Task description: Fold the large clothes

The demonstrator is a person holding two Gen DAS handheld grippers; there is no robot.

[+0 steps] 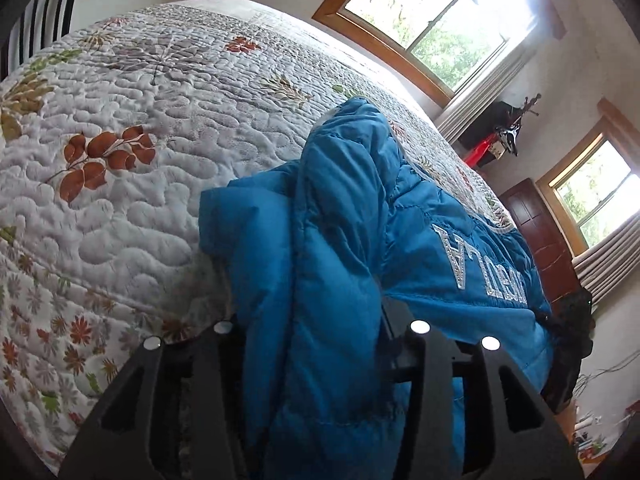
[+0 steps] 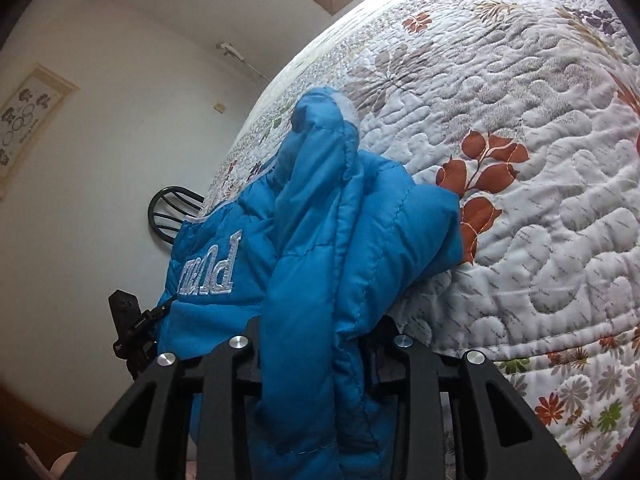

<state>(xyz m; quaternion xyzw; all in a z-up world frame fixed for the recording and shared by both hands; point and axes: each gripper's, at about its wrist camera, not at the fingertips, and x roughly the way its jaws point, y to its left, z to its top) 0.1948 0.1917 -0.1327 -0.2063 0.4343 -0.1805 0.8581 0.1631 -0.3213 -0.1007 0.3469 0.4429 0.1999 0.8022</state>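
A blue puffer jacket (image 1: 348, 216) with silver embroidered letters lies bunched over the near edge of a bed. My left gripper (image 1: 320, 336) is shut on a thick fold of it; the fabric fills the gap between the fingers and hides the tips. In the right wrist view the same jacket (image 2: 320, 240) rises in a heap. My right gripper (image 2: 320, 344) is shut on another fold, tips hidden by cloth. Each view shows the other gripper at the jacket's far side: the right one (image 1: 568, 340), the left one (image 2: 128, 332).
The bed carries a white quilt with leaf prints (image 1: 140, 140) that stretches away behind the jacket (image 2: 520, 200). Windows with curtains (image 1: 432, 12), a dark wooden door (image 1: 544, 240), a black chair back (image 2: 172, 212) and a framed picture (image 2: 28, 120) stand around the room.
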